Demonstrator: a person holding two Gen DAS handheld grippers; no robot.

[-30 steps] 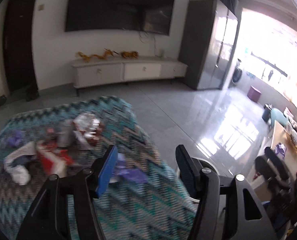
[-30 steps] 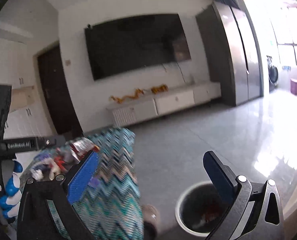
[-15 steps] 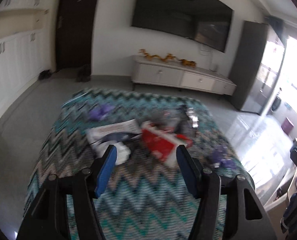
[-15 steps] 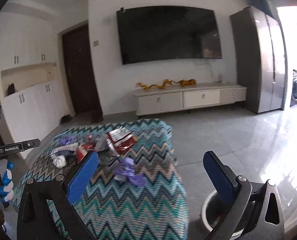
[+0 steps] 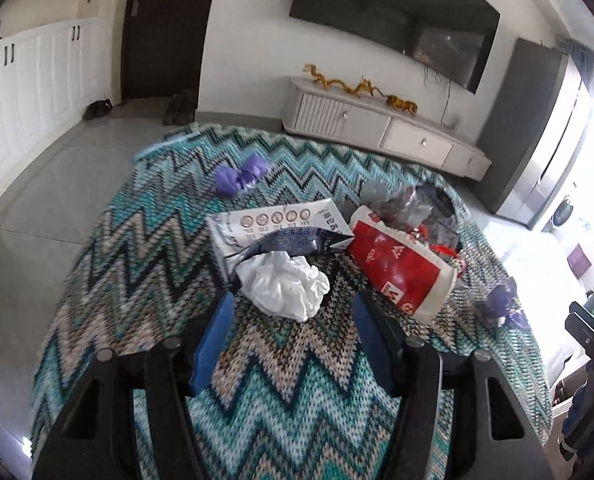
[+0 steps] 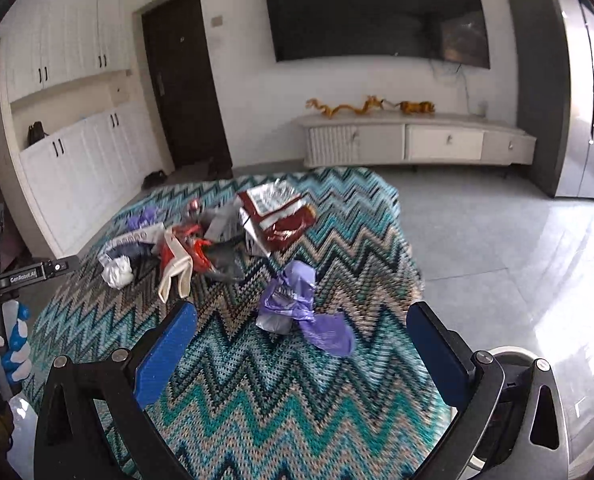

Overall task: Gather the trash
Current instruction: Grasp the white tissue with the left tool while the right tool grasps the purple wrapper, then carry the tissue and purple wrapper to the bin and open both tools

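Note:
Trash lies on a zigzag-patterned cloth point(image 5: 297, 392) over a table. A crumpled white tissue point(image 5: 285, 286) sits just beyond my left gripper point(image 5: 293, 304), which is open and empty above the cloth. Behind the tissue lie a white and dark blue wrapper point(image 5: 281, 232) and a red and white paper bag point(image 5: 401, 268). A crumpled purple bag point(image 6: 297, 300) lies just ahead of my right gripper point(image 6: 305, 320), open and empty. Further back in the right wrist view are the red bag point(image 6: 179, 256), the tissue point(image 6: 117, 274) and a dark red snack packet point(image 6: 277, 216).
Another purple wad point(image 5: 241, 174) lies at the far side of the cloth, and one point(image 5: 501, 304) near its right edge. A white bin point(image 6: 513, 356) stands on the floor right of the table. A gloved hand point(image 6: 1, 344) holds the left gripper's handle. A TV cabinet point(image 6: 417, 142) lines the far wall.
Both grippers swung left from the floor and bin side toward the table and dropped closer to the cloth. The tissue and the purple bag now sit right in front of the open fingers.

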